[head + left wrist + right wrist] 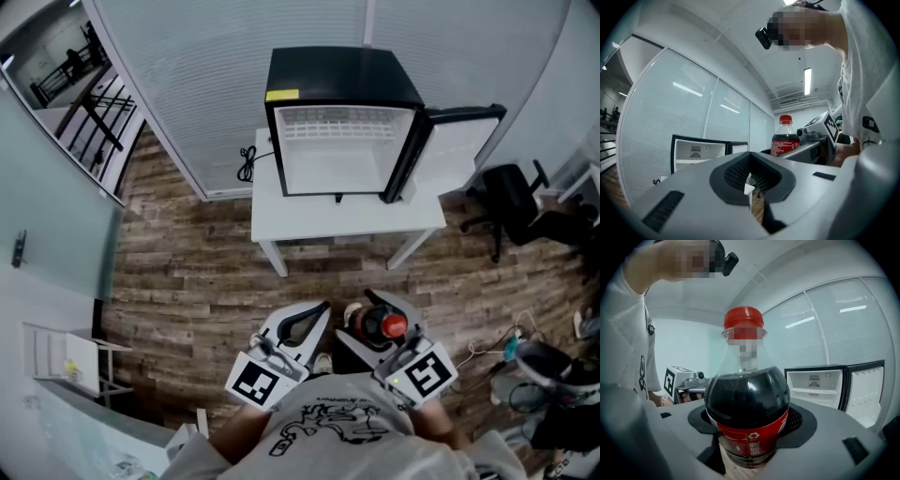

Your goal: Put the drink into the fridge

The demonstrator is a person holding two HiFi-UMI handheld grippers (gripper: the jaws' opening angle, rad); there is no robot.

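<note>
A cola bottle [385, 325] with a red cap and red label stands upright between the jaws of my right gripper [380, 330], which is shut on its body [747, 427]. My left gripper [314, 314] sits beside it, shut with nothing in it; its dark pads [740, 171] meet. Both are held low over the wooden floor, close to the person's chest. The small black fridge [347, 131] stands on a white table [347, 223] ahead, its door [459, 141] swung open to the right and its white inside bare. The fridge also shows in the left gripper view [701, 152] and the right gripper view [820, 385].
A black office chair [511, 202] stands right of the table. A power cable [247, 164] hangs at the table's left by the glass wall. Cables and gear lie on the floor at the lower right [548, 375]. A white rack [66, 356] stands lower left.
</note>
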